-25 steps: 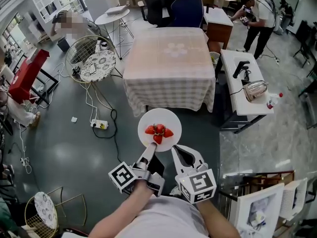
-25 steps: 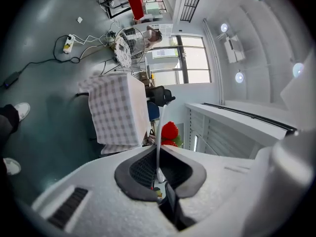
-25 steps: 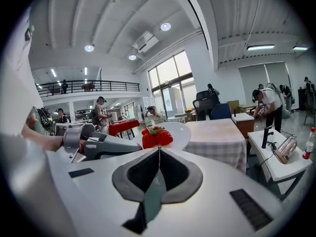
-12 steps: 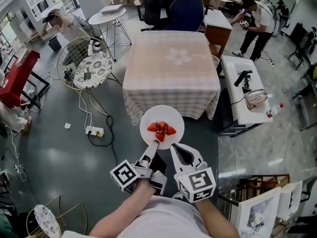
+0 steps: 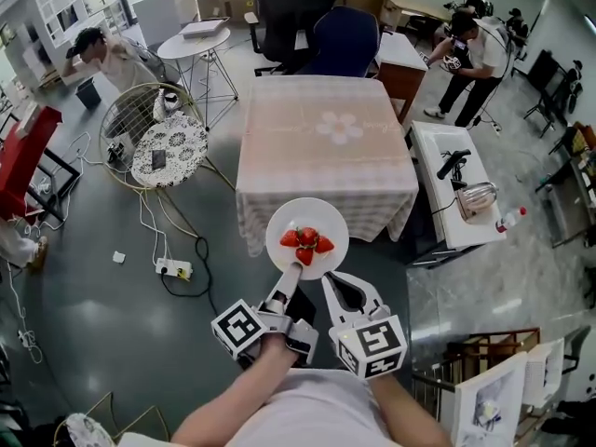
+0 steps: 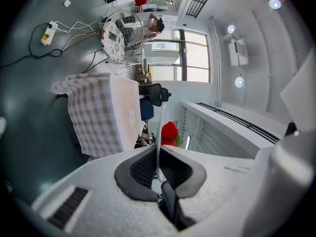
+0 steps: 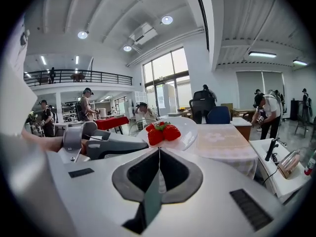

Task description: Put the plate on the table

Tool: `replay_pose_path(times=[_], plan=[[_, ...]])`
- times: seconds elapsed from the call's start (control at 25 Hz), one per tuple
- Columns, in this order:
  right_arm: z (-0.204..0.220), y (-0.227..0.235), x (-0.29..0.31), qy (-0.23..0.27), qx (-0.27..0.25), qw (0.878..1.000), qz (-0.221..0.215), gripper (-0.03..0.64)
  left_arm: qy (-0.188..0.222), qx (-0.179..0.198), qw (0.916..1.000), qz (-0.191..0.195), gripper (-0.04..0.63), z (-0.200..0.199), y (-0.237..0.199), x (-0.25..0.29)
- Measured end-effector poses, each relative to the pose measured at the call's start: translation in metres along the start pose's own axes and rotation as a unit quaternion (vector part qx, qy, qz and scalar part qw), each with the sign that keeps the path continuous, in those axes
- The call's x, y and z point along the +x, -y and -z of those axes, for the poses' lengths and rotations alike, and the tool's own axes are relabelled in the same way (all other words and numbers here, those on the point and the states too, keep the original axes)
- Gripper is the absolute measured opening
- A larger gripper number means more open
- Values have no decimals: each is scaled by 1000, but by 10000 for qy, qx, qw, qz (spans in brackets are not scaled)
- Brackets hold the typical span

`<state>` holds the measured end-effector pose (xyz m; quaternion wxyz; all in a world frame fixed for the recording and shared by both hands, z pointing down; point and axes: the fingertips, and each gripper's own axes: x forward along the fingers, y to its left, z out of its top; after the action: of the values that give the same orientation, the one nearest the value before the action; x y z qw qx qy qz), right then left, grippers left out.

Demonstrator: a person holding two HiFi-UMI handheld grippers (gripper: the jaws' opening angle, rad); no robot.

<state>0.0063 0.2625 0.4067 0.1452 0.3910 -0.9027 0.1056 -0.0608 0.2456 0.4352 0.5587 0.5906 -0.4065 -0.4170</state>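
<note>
A white plate [image 5: 326,223] with strawberries [image 5: 305,243] on it is held level in the air, just short of the near edge of the table [image 5: 326,138] with its checked cloth. My left gripper [image 5: 296,270] is shut on the plate's near rim. In the left gripper view the plate [image 6: 160,120] runs edge-on between the pads, with the strawberries [image 6: 169,131] beyond. My right gripper [image 5: 328,280] is shut with nothing in it, just right of the plate's rim. In the right gripper view the plate [image 7: 190,130] floats ahead of the right gripper [image 7: 159,154].
A white side bench [image 5: 456,203] with a metal appliance stands right of the table. A wire chair with a patterned cushion [image 5: 168,147] and a power strip [image 5: 173,268] with cables lie to the left. Office chairs [image 5: 340,35] stand behind the table. People stand at the back.
The plate and both grippers have been carried a little nearer to the table's near edge. The left grip on the plate's rim is unchanged and the right gripper stays shut.
</note>
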Motion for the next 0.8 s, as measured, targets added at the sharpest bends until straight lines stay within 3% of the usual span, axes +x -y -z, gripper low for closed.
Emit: replay_pose_path(times=[0.44, 0.8], plan=[[-6, 5, 27, -31, 44, 9997, 226, 5, -110, -160, 9998, -55, 15, -28, -10, 20], [-6, 50, 47, -50, 104, 9997, 226, 5, -132, -48, 9997, -175, 14, -27, -22, 62]])
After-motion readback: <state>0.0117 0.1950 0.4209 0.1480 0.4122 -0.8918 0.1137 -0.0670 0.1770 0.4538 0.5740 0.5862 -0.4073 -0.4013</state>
